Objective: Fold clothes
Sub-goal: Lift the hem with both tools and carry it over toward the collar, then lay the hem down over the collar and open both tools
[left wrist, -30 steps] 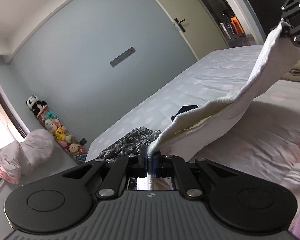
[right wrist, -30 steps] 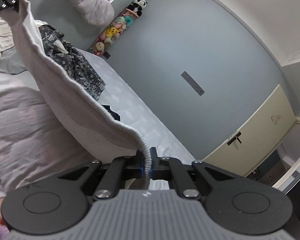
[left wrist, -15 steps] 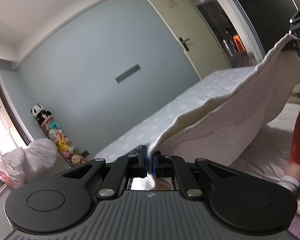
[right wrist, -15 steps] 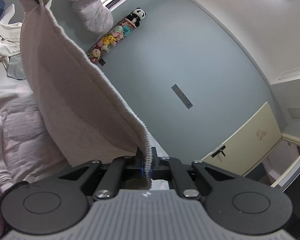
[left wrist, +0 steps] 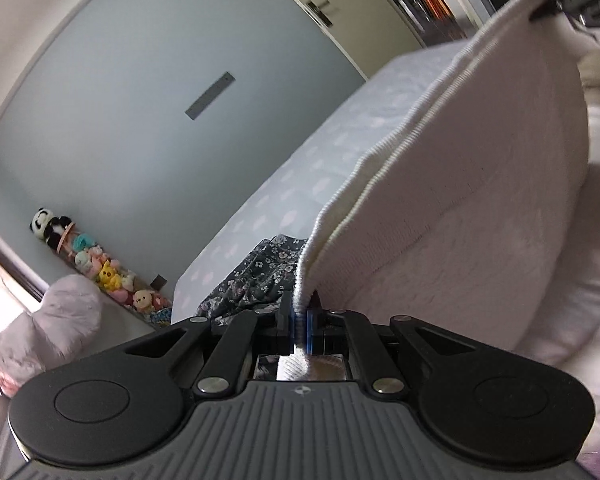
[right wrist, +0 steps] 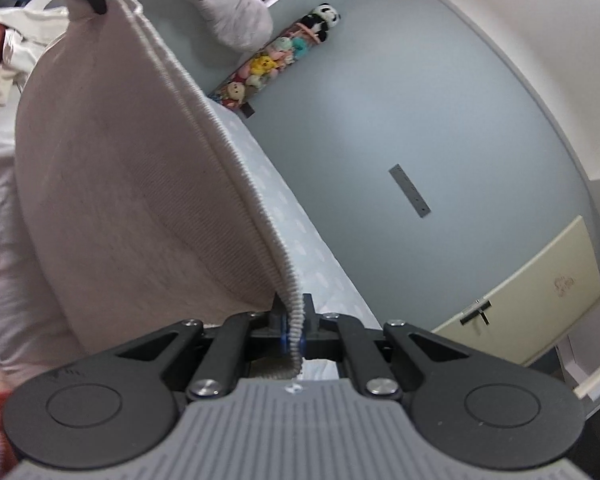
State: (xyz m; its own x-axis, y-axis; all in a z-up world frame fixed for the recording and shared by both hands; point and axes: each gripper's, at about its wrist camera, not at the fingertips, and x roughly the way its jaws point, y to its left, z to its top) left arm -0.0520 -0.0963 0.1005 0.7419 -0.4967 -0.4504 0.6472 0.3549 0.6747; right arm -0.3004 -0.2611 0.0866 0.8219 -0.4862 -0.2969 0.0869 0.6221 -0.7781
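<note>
My left gripper and right gripper each pinch the white knit sweater's ribbed hem, stretched taut above the bed; next I judge it needs lowering flat.

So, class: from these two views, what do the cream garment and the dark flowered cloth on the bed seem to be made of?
Cream garment: looks like a soft, matte knit, possibly cotton or wool, judging by its corded ribbed hem. Dark flowered cloth: seems a thin printed woven fabric, crumpled in fine folds; the fibre cannot be told.
</note>
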